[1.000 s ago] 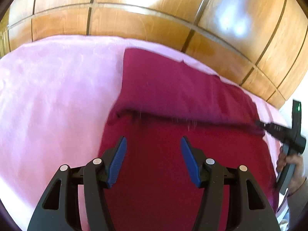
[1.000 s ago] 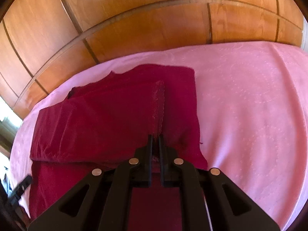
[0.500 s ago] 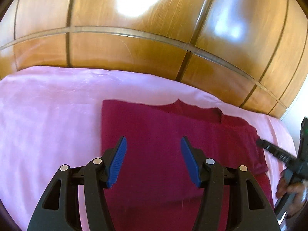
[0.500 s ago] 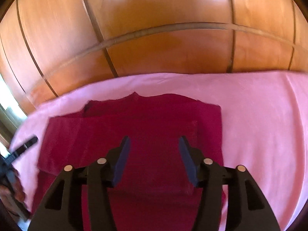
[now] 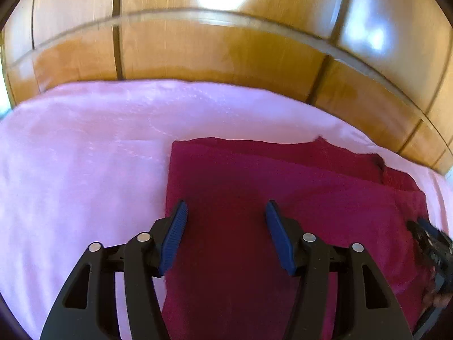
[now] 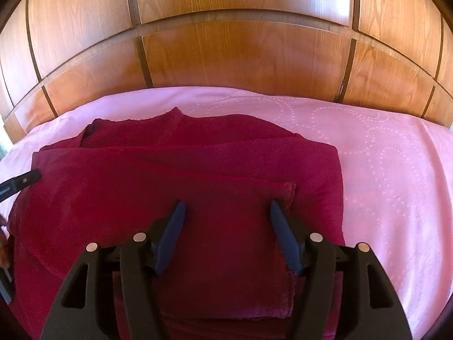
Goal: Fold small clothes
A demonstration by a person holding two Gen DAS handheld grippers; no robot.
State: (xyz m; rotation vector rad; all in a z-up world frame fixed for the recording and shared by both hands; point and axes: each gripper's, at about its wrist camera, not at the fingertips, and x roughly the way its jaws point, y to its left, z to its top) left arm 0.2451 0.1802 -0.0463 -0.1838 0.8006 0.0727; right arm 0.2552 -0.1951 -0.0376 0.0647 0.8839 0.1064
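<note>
A dark red garment (image 5: 283, 192) lies folded flat on the pink bedspread (image 5: 85, 155). My left gripper (image 5: 225, 209) is open and empty, above the garment's left part near its left edge. My right gripper (image 6: 226, 208) is open and empty above the same garment (image 6: 175, 187), near a folded-over flap on its right part. The right gripper's tip also shows at the right edge of the left wrist view (image 5: 427, 238). The left gripper's tip shows at the left edge of the right wrist view (image 6: 19, 182).
A glossy wooden panelled headboard (image 6: 240, 56) rises behind the bed. Pink bedspread (image 6: 390, 175) extends to the right of the garment and to its left in the left wrist view.
The right gripper has let go of the garment's edge and opened. The fold now lies flat. Both grippers have pulled back and tilted up from the cloth.
</note>
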